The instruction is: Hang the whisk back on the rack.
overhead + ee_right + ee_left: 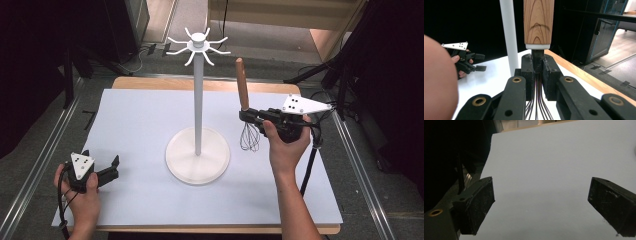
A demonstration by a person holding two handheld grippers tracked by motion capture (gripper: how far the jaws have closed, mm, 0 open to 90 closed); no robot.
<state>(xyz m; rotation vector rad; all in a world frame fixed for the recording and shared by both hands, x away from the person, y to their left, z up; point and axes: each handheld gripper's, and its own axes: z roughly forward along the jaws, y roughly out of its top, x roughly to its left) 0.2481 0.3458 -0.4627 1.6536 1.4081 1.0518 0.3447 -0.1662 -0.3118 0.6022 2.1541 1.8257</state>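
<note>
Even overhead light leaves the white sheet [150,125] bright, with a soft shadow around the stand [198,155]. The surroundings fall to near black. All views are soft and slightly grainy; the nearest jaws blur.

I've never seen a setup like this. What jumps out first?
A tall white stand with hooks at its top rises from the middle of the white table. Right of it, the right gripper holds a whisk upright, wooden handle up, fingers clamped just below the handle. The left gripper rests open at the near left.
</note>
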